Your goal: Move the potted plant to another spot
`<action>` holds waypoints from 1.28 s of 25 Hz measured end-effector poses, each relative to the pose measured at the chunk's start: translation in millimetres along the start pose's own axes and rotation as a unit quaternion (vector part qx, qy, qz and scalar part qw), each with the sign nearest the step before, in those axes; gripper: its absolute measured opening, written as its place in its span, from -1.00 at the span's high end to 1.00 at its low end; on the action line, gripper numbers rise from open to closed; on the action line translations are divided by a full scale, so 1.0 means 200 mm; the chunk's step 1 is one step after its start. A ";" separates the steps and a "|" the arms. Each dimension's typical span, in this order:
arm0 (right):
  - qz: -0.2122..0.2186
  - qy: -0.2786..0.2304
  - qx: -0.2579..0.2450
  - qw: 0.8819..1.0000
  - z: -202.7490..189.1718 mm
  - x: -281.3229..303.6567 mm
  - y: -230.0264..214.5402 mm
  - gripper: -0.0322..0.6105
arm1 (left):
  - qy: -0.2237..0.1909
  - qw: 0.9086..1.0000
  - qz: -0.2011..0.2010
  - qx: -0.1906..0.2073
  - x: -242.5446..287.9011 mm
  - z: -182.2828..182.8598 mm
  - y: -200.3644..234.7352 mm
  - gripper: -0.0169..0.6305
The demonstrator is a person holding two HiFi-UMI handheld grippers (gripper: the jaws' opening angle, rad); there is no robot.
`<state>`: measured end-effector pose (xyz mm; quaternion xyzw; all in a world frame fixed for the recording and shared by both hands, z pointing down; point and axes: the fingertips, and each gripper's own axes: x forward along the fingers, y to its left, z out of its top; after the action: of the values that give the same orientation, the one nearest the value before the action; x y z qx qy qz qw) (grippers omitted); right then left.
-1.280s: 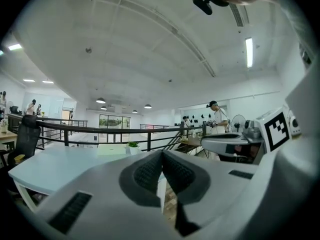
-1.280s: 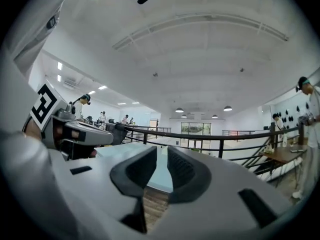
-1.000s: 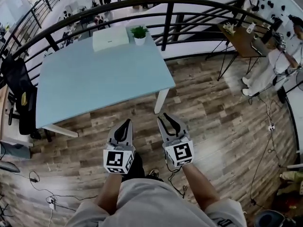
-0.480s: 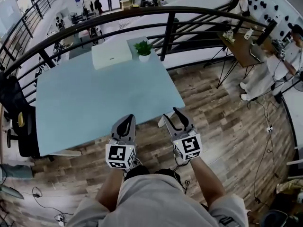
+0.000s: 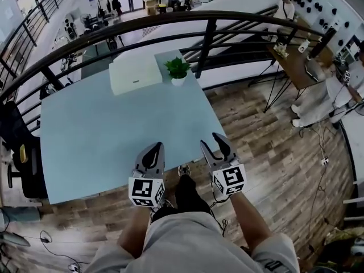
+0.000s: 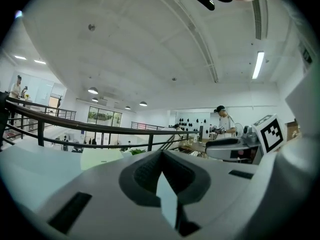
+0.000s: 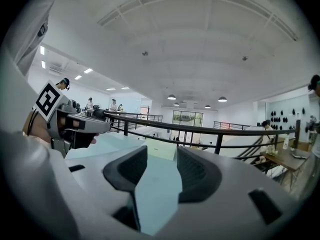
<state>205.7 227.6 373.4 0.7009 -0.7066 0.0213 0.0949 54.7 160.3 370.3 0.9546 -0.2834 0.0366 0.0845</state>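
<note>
Both bare forearms reach forward from the person's waist, side by side and roughly level. Each ends in a grey-and-white two-jaw tool with a black-and-white marker cube on it.

The left gripper (image 5: 154, 148) points straight ahead over the near edge of the table. Its jaws are together, tips meeting, with nothing between them. The right gripper (image 5: 214, 142) is just beside it, angled slightly outward at the table's near right corner. Its jaws stand apart, and only the table top shows in the gap.

The pale blue rectangular table (image 5: 102, 129) stands on a wood-plank floor (image 5: 267, 147), and most of its top is bare. At the far edge lies a flat white rectangular box (image 5: 135, 74). Just to the right of the box, at the far right corner, the small green-leaved potted plant (image 5: 178, 70) sits upright in its white pot, well apart from both grippers.

Behind the table curves a black metal railing (image 5: 199, 17). Off to the right, a person in light clothes (image 5: 318, 98) stands near a small wooden side table (image 5: 293, 58).
</note>
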 end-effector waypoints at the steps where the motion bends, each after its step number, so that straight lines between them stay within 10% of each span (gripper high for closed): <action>1: 0.003 -0.001 0.000 1.000 0.00 0.05 -0.03 0.30 | -0.001 1.000 0.000 0.002 0.05 0.01 0.02 0.91; 13: 0.075 0.006 -0.018 0.997 0.00 0.70 -0.53 0.19 | 0.033 0.998 0.050 0.017 0.73 0.07 0.35 0.91; 32: 0.128 0.069 0.040 0.989 -0.65 1.47 -0.79 -0.17 | 0.165 0.980 0.111 -0.025 1.15 -0.57 0.63 0.91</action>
<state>376.0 -43.0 533.4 0.6052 -0.7805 0.1100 0.1118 176.2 -46.4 526.3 0.8954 -0.3710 0.1958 0.1490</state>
